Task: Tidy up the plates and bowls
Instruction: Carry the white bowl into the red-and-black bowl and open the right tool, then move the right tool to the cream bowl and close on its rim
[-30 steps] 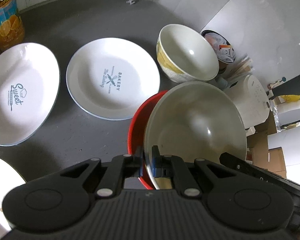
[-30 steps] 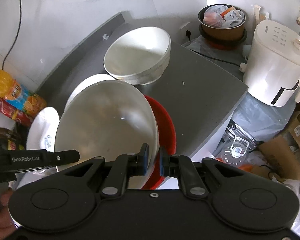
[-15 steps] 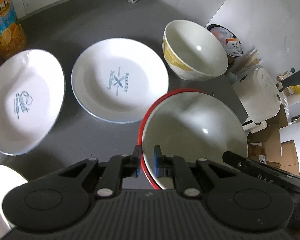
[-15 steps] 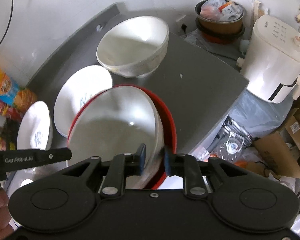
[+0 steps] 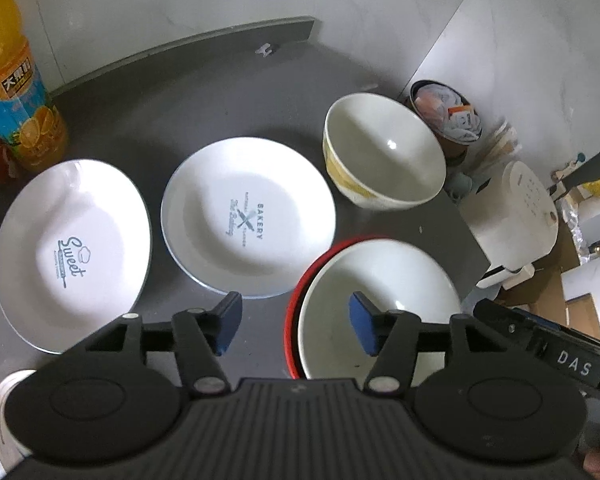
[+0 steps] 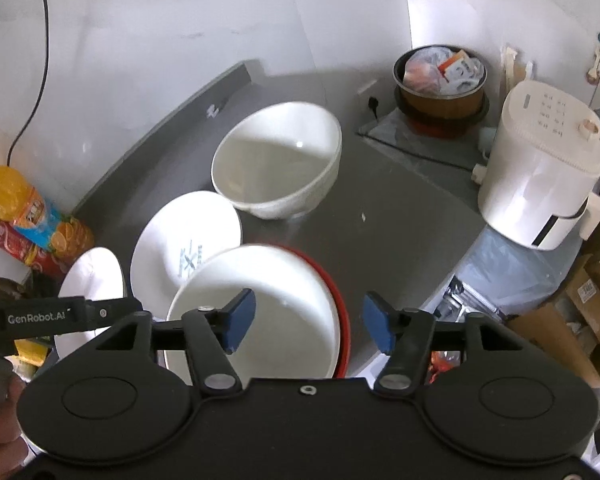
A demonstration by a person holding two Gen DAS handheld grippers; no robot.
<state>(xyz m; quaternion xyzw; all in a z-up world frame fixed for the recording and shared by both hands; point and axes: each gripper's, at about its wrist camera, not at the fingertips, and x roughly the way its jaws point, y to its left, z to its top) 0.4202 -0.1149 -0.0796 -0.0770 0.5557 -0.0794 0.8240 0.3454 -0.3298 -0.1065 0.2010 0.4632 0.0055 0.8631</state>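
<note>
Left wrist view showed a white bowl nested inside a red bowl on the grey bench, its rim lying between the wide-spread blue pads of the left tool, which gripped nothing. The right tool gaped empty over its far rim. Beside it lay the bakery plate; beyond stood an empty yellow-patterned bowl.

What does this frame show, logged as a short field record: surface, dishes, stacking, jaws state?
surface: grey counter
plates: Sweet plate, Bakery plate, side by side, flat
loose bowl: white bowl with yellow pattern, upright, behind the stack
stack: white bowl nested in red bowl, near counter edge
left gripper: jaws open, holding nothing
right gripper: jaws open, holding nothing
</note>
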